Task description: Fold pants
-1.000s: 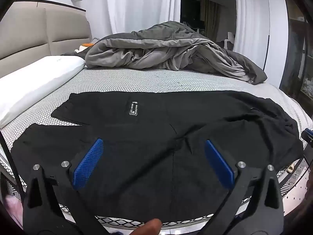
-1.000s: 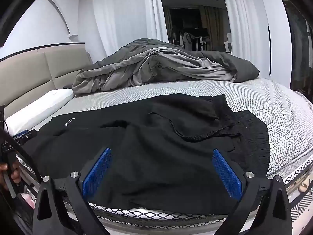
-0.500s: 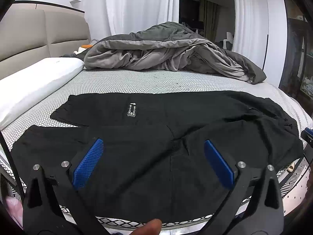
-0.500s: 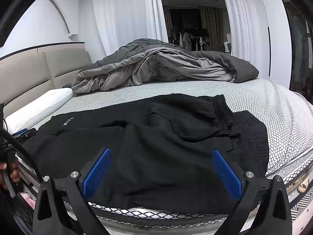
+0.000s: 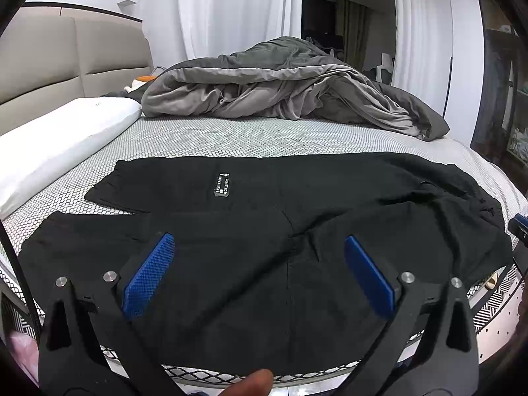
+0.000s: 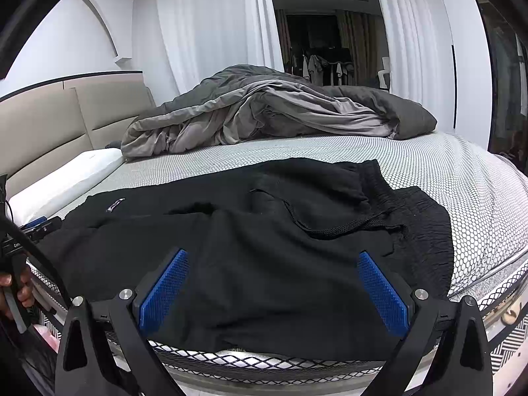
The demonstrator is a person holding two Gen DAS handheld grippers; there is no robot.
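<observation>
Left wrist view: black pants [image 5: 264, 231] lie spread flat on the bed [image 5: 231, 138], legs toward the pillow [image 5: 66, 138]; left gripper [image 5: 259, 277] gapes wide, empty, above the near leg. Right wrist view: right gripper [image 6: 274, 293] likewise wide and empty near the waistband [image 6: 419, 217]; folding not started, so next both must pinch the near edge.

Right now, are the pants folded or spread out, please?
Spread out: the black pants lie open across the bed, both legs separate.
</observation>
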